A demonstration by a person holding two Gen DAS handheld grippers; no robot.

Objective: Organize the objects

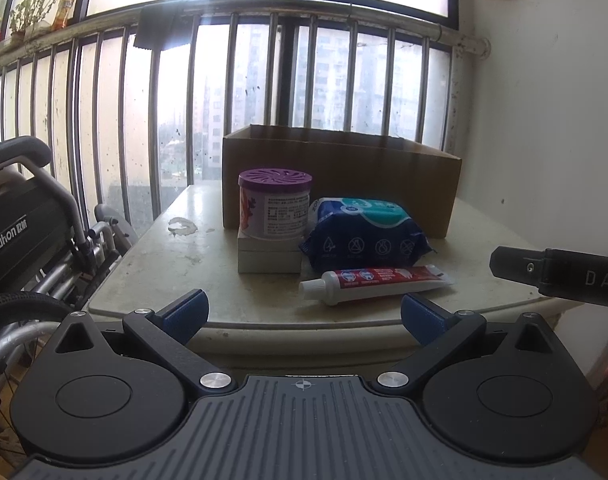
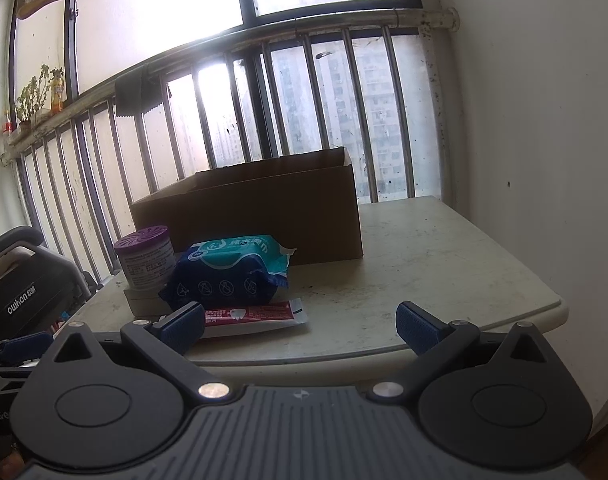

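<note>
Brown cardboard forms an open box [image 1: 339, 184] at the back of a pale, stained counter [image 1: 176, 268], its top open to take things from above. In front of it we see four loose items bunched together: a purple-lidded tub [image 1: 275, 208] standing on a small white box [image 1: 268, 258], a blue wipes pack [image 1: 363, 232] leaning beside it, and a red toothpaste tube [image 1: 377, 282] lying flat nearest us. None is in the cardboard box yet, so we judge the sorting has not begun. Our left gripper [image 1: 303, 314] hangs at the near counter edge, jaws spread wide and empty, facing the tube. Our right gripper [image 2: 300, 326] is likewise spread and empty, aimed over bare counter to the right of the items. A folded wheelchair [image 1: 32, 232] stands to the left.
</note>
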